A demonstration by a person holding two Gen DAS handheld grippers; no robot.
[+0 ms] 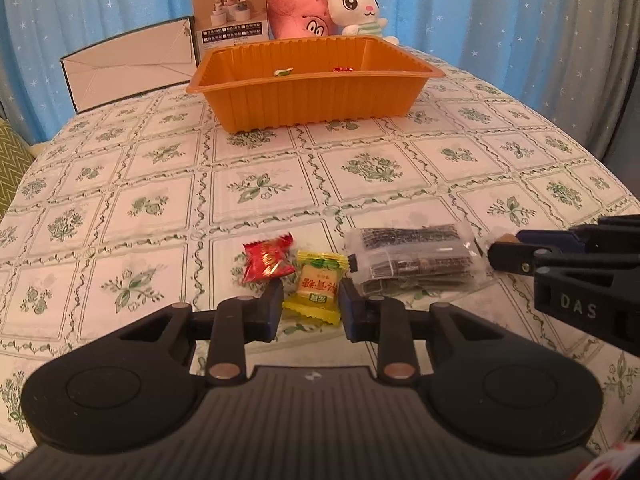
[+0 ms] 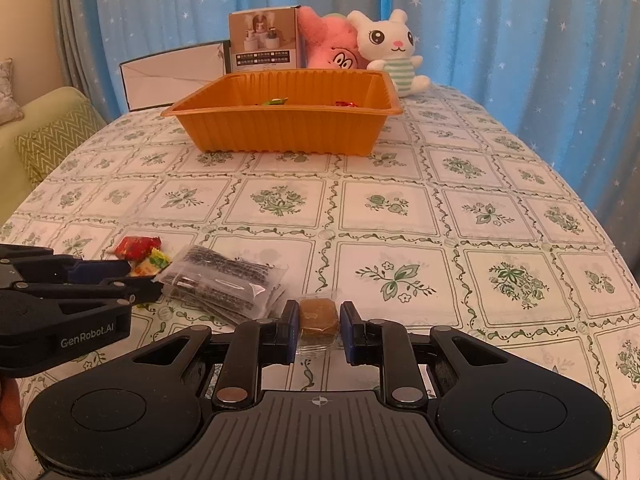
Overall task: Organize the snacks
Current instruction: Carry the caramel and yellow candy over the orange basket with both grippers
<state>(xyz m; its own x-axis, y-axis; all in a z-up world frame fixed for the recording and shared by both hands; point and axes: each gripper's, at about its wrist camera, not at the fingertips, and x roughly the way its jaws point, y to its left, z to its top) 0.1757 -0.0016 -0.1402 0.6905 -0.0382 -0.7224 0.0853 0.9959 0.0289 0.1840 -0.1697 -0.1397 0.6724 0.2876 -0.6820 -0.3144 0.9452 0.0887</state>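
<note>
My left gripper (image 1: 310,304) is shut on a yellow wrapped candy (image 1: 318,284) that lies on the floral tablecloth. A red wrapped candy (image 1: 266,262) rests just left of it, and a stack of clear packets with dark snacks (image 1: 416,260) just right. My right gripper (image 2: 319,320) is shut on a brown candy in clear wrap (image 2: 318,314), next to the packets (image 2: 228,280). The orange tray (image 1: 312,96) stands at the far middle of the table, with a green-yellow candy (image 1: 283,72) and a red candy (image 1: 343,68) inside. The right gripper's tips (image 1: 500,252) show at the right edge of the left wrist view.
Behind the tray stand a product box (image 1: 230,12), a pink plush (image 1: 296,12), a white rabbit plush (image 1: 356,4) and a white folded card (image 1: 132,68). Blue star curtains hang behind. A sofa with a zigzag cushion (image 2: 52,140) sits left of the table.
</note>
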